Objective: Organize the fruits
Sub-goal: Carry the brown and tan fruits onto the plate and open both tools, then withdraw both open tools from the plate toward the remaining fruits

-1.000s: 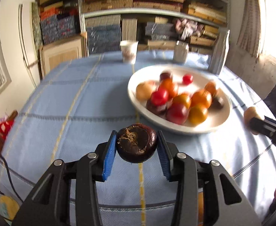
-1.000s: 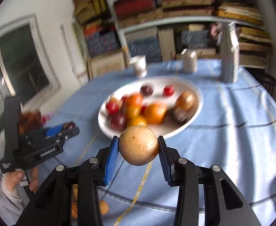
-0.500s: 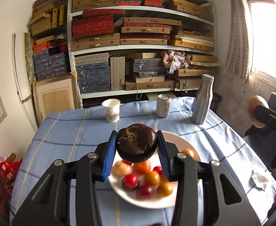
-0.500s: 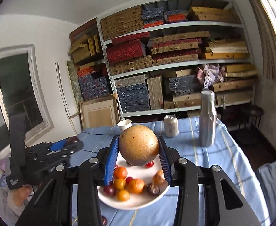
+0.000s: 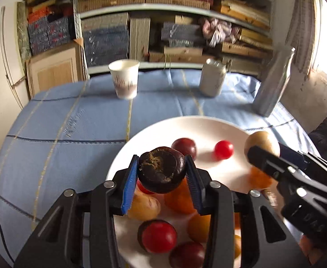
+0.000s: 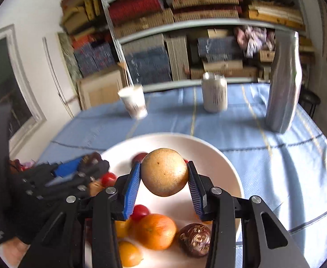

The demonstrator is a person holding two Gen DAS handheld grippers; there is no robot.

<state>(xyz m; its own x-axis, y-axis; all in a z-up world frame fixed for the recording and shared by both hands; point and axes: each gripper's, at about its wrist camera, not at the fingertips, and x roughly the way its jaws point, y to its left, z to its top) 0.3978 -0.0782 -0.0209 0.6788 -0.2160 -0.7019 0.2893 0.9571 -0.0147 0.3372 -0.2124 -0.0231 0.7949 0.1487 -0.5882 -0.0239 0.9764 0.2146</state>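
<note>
Fruits [image 6: 155, 231] (round, glossy) on smooth white plate [image 6: 219, 163]

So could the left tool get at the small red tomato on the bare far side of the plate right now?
Probably not as it stands: the left tool is already shut on the dark fruit. The path to the small red tomato looks open across the bare plate, but it would need to release first.

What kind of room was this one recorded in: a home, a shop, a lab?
Probably a storeroom or workroom doubling as an eating spot: metal shelving packed with stacked flat boxes, and a table under a blue cloth with a fruit plate, a paper cup and a can.
</note>
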